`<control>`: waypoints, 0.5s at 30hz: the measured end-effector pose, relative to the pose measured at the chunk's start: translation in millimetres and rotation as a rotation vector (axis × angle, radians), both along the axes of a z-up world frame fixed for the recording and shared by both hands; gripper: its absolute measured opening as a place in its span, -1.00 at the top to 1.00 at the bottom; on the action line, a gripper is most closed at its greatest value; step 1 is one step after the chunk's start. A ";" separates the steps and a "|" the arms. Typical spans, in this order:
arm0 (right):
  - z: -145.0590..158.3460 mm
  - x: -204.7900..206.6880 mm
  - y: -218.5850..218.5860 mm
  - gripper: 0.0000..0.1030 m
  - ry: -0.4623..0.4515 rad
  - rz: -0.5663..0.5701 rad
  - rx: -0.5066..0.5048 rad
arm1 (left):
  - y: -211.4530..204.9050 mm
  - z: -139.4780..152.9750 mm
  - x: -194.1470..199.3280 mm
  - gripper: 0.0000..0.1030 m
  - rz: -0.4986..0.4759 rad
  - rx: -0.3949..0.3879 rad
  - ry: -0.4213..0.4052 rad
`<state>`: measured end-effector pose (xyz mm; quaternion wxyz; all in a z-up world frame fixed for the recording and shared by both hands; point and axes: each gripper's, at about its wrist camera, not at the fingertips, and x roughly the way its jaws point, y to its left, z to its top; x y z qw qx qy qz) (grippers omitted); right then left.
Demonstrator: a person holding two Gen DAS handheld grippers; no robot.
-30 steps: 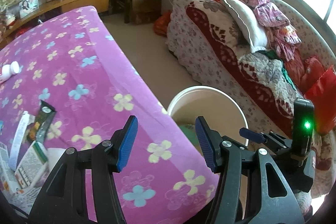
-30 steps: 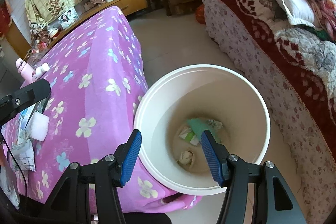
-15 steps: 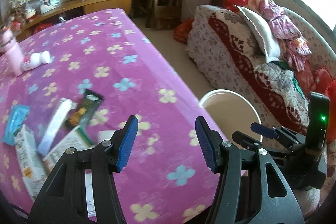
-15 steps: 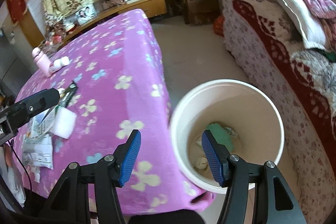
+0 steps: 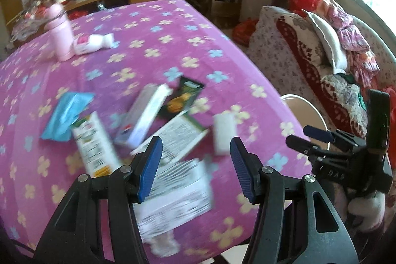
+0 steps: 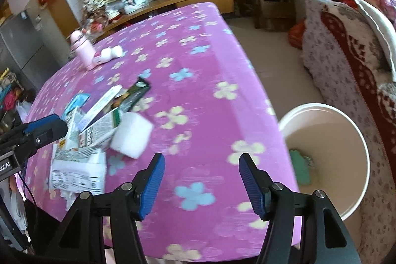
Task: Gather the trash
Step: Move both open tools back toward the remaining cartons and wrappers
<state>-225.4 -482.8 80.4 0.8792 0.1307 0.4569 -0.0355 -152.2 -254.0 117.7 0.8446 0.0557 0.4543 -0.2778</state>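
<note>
1. The trash is located on the left part of the bench point(image 6: 203, 81), under the purple flowered cloth: a blue packet point(image 5: 65, 115), a printed carton point(image 5: 95, 144), a long white box point(image 5: 148, 115), a dark wrapper point(image 5: 183, 97), a white foam block point(image 6: 131, 135) and a printed sheet point(image 5: 178, 192) lie touching or overlapping.
2. The left hand-held gripper point(image 5: 196, 165) is held above the printed sheet, jaws apart, nothing between them.
3. The right hand-held gripper point(image 6: 201, 180) is held over bare cloth, right of the foam block; its jaws are opening and are empty.
4. One item should be gripped at a time; the foam block, lying at the pile's right edge, is judged the easiest to reach.
5. The white bucket point(image 6: 356, 130) stands on the floor, just beside the bench's right edge, with trash already inside.
6. Open floor lies between the bench and the sofa point(image 6: 346, 46); the bench edge should be cleared before release.
</note>
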 end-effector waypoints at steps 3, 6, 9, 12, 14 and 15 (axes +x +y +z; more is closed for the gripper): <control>-0.3 8.1 18.0 -0.20 0.005 0.030 0.003 | 26.1 -3.4 0.8 -0.08 0.023 -0.015 0.025; -2.0 17.1 34.1 -0.21 0.012 0.056 0.010 | 49.2 -9.5 0.3 -0.08 0.038 -0.019 0.049; -4.5 28.8 49.9 -0.23 0.015 0.078 0.030 | 66.8 -18.6 -0.4 -0.08 0.048 -0.032 0.080; -7.9 41.2 63.3 -0.24 0.020 0.097 0.036 | 80.7 -30.4 -1.2 -0.08 0.044 -0.065 0.128; -10.1 49.2 70.2 -0.24 0.024 0.106 0.033 | 83.5 -35.3 -2.1 -0.08 0.039 -0.081 0.148; -11.7 54.4 73.8 -0.24 0.028 0.110 0.033 | 86.3 -39.1 -2.7 -0.08 0.034 -0.096 0.162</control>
